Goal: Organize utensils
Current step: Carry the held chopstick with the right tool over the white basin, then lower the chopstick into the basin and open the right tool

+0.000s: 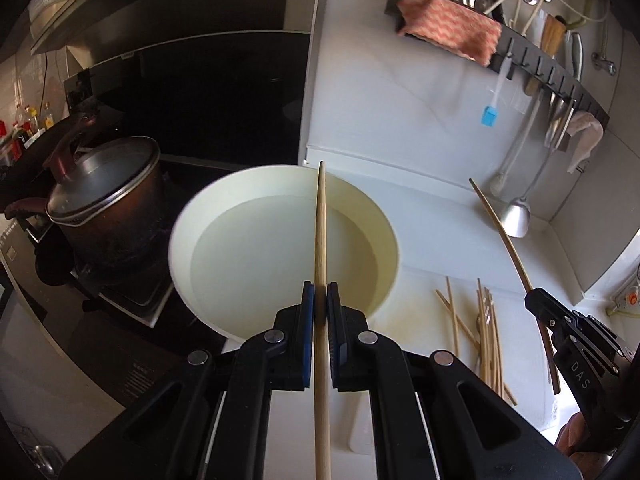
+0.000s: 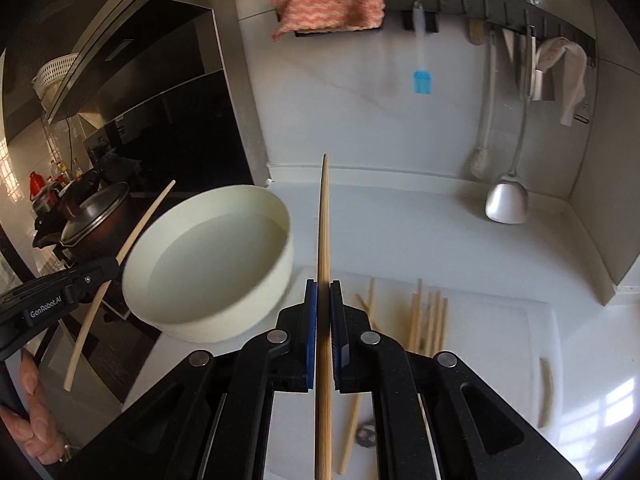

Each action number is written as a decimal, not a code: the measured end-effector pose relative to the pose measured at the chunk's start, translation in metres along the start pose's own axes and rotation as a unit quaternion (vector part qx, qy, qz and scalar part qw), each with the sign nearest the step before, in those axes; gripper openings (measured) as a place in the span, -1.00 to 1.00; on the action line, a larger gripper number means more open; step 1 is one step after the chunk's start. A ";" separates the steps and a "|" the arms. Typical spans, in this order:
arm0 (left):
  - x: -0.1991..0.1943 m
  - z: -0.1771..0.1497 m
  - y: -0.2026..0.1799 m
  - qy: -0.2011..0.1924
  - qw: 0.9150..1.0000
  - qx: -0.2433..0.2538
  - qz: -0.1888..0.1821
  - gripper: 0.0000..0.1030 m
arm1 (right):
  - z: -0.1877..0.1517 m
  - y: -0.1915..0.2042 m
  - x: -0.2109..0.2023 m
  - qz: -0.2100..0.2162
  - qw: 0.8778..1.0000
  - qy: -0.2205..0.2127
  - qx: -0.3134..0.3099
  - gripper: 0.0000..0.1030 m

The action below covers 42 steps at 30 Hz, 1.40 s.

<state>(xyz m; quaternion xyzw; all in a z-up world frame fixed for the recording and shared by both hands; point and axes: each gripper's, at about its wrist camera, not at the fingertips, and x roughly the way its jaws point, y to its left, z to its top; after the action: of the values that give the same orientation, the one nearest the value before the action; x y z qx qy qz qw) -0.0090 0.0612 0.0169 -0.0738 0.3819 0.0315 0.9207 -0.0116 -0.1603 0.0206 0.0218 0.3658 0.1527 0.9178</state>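
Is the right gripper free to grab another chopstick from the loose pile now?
Probably not: the right gripper is shut on a chopstick, so although the loose pile lies unobstructed, it must release first.

- We see daylight on the white counter [image 2: 460, 240], brightest at its lower right, where a window's reflection glares.
- The range hood [image 1: 192, 64] side sits in deep shadow, nearly black.
- The basin [image 1: 280, 240] rim smears with motion blur.
- Fisheye bending curves the hook rail [image 2: 500, 4], and our corners vignette to black.
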 end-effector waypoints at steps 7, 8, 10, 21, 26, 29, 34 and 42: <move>0.059 0.037 0.061 0.026 0.999 0.027 -0.020 -0.86 | 0.031 0.075 0.073 0.011 0.999 0.030 0.015 -0.88; 0.070 0.042 0.068 0.034 0.999 0.029 -0.025 -0.86 | 0.033 0.082 0.085 0.012 0.999 0.037 0.025 -0.88; 0.088 0.048 0.078 0.049 0.998 0.034 -0.036 -0.86 | 0.035 0.093 0.104 0.015 0.998 0.049 0.040 -0.88; 0.156 0.060 0.089 0.097 0.992 0.040 -0.066 -0.86 | 0.038 0.115 0.187 0.019 0.990 0.119 0.070 -0.88; 0.179 0.056 0.088 0.121 0.990 0.045 -0.064 -0.86 | 0.036 0.114 0.210 0.014 0.987 0.141 0.078 -0.88; 0.190 0.054 0.091 0.135 0.988 0.039 -0.066 -0.86 | 0.033 0.111 0.219 0.013 0.984 0.158 0.080 -0.88; 0.203 0.051 0.090 0.149 0.986 0.045 -0.062 -0.86 | 0.025 0.110 0.231 0.016 0.980 0.182 0.082 -0.87; 0.218 0.048 0.089 0.173 0.982 0.051 -0.048 -0.86 | 0.022 0.107 0.243 0.015 0.973 0.211 0.090 -0.87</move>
<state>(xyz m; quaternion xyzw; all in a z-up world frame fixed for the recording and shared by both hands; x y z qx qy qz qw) 0.1678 0.1566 -0.1138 -0.0496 0.5327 -0.0459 0.8436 0.1416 0.0150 -0.1090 0.0767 0.5626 0.1339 0.8122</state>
